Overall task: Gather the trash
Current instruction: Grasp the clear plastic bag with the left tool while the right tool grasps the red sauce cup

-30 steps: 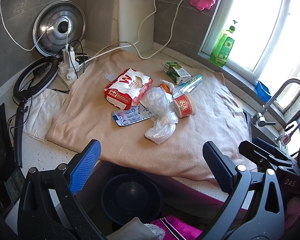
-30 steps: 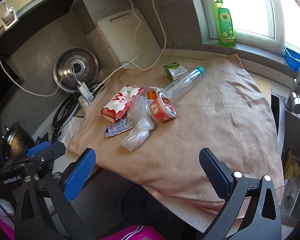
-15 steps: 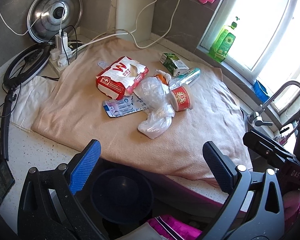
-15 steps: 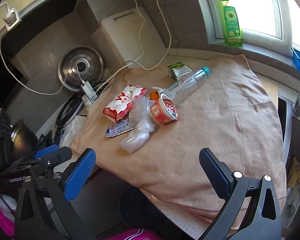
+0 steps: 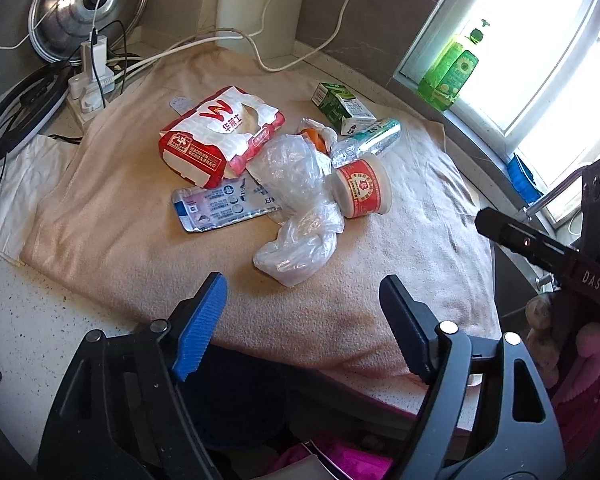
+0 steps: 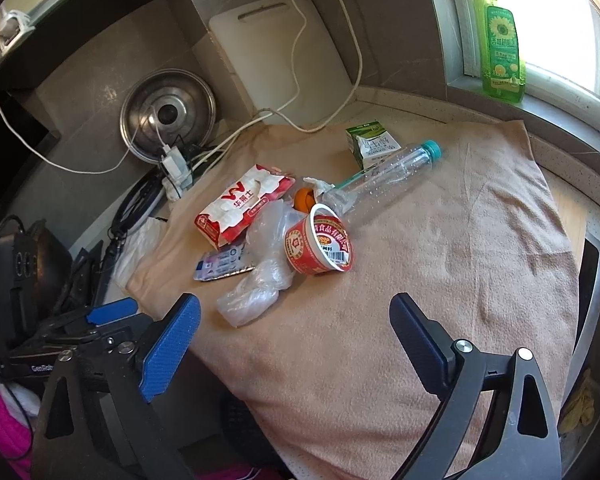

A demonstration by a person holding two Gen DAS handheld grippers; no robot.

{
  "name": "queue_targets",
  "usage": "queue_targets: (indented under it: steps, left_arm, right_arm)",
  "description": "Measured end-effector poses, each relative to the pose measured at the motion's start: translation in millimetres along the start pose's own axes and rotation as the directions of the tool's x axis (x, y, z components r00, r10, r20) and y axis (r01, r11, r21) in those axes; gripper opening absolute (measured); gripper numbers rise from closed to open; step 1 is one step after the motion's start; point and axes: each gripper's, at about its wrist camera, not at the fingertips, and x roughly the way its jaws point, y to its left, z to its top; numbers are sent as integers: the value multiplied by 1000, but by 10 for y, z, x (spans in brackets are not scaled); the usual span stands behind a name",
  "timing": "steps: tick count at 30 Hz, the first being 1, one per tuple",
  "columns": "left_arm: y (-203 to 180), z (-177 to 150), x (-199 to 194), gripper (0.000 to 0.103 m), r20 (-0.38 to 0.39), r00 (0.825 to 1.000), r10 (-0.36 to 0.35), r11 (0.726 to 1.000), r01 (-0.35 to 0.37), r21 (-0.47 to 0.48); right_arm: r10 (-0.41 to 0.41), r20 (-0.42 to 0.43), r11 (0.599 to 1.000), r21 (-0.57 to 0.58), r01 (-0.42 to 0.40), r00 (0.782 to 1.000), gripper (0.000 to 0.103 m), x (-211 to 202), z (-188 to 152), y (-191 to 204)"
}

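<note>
A heap of trash lies on a beige towel [image 5: 400, 264] on the counter: a red and white bag [image 5: 216, 136], a clear plastic bag [image 5: 300, 208], a flat foil wrapper [image 5: 220, 206], a red paper cup [image 5: 364, 188] on its side, a clear bottle [image 6: 384, 176], a green carton [image 5: 340, 108] and an orange scrap [image 6: 304, 198]. My left gripper [image 5: 304, 312] is open and empty, just short of the plastic bag. My right gripper [image 6: 296, 332] is open and empty, near the towel's front edge, short of the cup [image 6: 320, 244].
A dark round bin [image 5: 236, 400] sits below the counter edge under my left gripper. A power strip with white cables [image 5: 92, 84], a steel lid [image 5: 84, 4] and a white cutting board [image 6: 280, 52] stand at the back. A sink [image 6: 592, 320] is at the right.
Both grippers have moved forward and closer to the trash heap. The trash itself has not moved. Both stay open.
</note>
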Motion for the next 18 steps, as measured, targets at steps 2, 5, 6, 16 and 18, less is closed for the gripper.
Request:
queue_targets:
  steps: [2, 5, 6, 16, 18]
  left_arm:
    - [-38, 22, 92, 79, -11, 1000, 4, 1000, -4, 10]
    - [-108, 65, 247, 77, -31, 999, 7, 1000, -6, 29]
    - [-129, 83, 299, 76, -35, 999, 9, 999, -8, 35]
    - [-184, 221, 833, 64, -98, 995, 32, 999, -28, 42]
    - [-187, 233, 904, 62, -106, 993, 44, 998, -40, 44]
  right_arm:
    - [33, -15, 999, 1, -33, 999, 80, 74, 84, -46]
    - [63, -38, 998, -5, -63, 997, 73, 185, 191, -100]
    - [75, -48, 997, -9, -75, 996, 70, 227, 224, -110]
    - [132, -163, 989, -44, -141, 978, 50, 765, 453, -199]
    - [141, -182, 988, -38, -150, 973, 46, 867, 488, -234]
